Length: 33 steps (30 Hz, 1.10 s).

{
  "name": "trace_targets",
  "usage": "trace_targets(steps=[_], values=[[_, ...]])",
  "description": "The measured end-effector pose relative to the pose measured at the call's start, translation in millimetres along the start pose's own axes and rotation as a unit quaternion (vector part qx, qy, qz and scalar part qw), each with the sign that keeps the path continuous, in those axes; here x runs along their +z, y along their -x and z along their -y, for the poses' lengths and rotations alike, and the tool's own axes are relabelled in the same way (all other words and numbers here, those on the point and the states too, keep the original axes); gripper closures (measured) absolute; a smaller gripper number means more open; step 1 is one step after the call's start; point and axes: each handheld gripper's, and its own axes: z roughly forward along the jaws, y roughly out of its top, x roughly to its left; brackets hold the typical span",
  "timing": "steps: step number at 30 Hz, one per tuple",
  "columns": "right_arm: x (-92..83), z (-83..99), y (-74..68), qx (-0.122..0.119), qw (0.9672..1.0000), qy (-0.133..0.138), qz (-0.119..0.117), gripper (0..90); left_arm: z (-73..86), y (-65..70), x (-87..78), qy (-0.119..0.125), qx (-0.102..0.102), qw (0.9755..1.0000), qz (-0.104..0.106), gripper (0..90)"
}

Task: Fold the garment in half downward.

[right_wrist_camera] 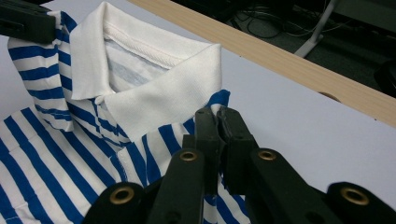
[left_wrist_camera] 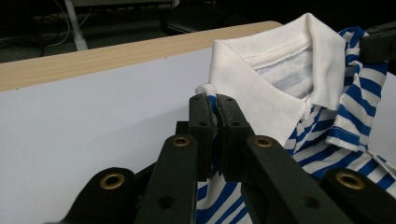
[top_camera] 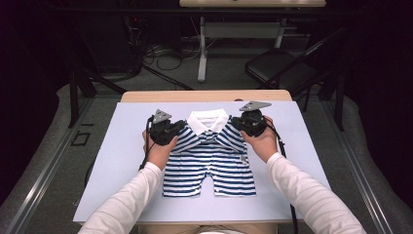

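On the pale blue table (top_camera: 122, 161), the striped romper (top_camera: 209, 165) lies flat, each hand-held gripper clamped on a shoulder: left (left_wrist_camera: 215, 109), right (right_wrist_camera: 218, 116). Looks like the grab step's done; next probably needs both lifting or folding evenly together.

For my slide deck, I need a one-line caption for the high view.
Left gripper and right gripper pinch the shoulders of a blue-striped shirt on the table.

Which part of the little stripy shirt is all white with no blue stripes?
The white fold-down collar at the top of the blue-and-white striped shirt. The body and sleeves are striped; the collar alone is plain white.
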Motion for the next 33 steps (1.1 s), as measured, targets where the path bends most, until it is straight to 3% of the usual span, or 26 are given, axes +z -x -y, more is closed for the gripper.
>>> trace_targets(steps=[14, 33], values=[[-7.7, 10.8, -6.9, 0.000, 0.9999, 0.005, -0.014, 87.1, 12.1, 5.0, -9.1, 0.010, -0.011, 0.9997, 0.018, 86.3], [-19.7, 21.9, -15.7, 0.011, 0.9994, 0.003, -0.033, 87.1, 21.0, 10.7, -22.9, -0.004, -0.014, 0.9988, 0.047, 86.3]])
